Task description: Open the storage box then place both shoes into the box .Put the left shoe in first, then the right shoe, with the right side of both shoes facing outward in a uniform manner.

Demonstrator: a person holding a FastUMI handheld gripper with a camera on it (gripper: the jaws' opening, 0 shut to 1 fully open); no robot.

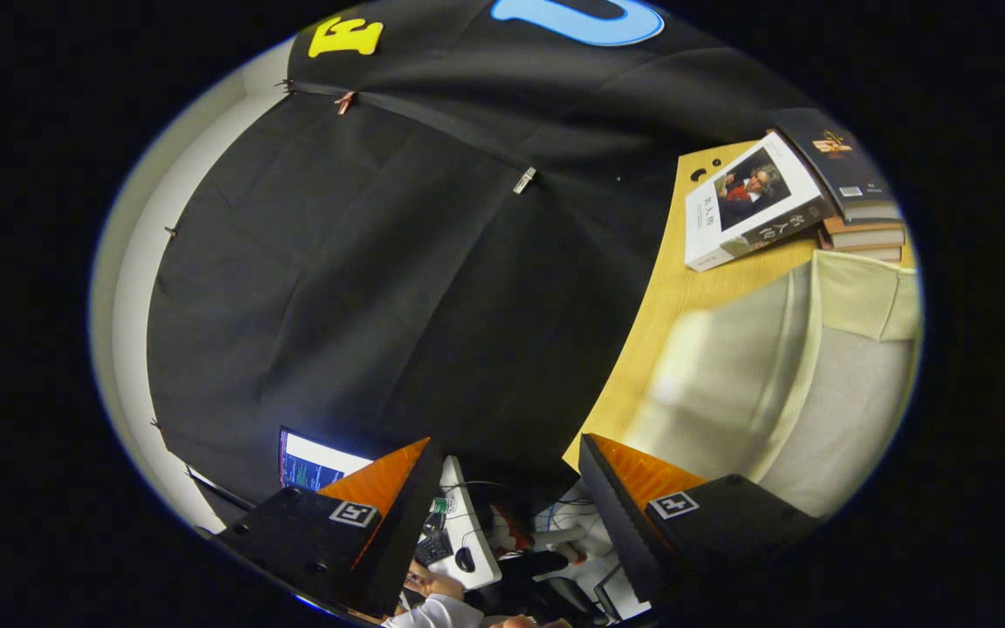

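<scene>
My gripper (507,445) is open, its two fingers wide apart with nothing between them. It is rolled on its side, so the wooden table (659,305) runs up the right of the gripper view. A cream fabric storage box (782,384) sits on that table, just beyond and to the side of the right finger (633,488). A flap of the same fabric (864,301) lies along the box's far end. I cannot tell whether the box is open or closed.
Several books (751,205) are stacked on the table past the box. The black cloth wall (380,279) hangs ahead. Between the fingers, farther off, is a white desk (472,532) with a monitor (311,462), keyboard and mouse, and a person's white sleeve (433,610).
</scene>
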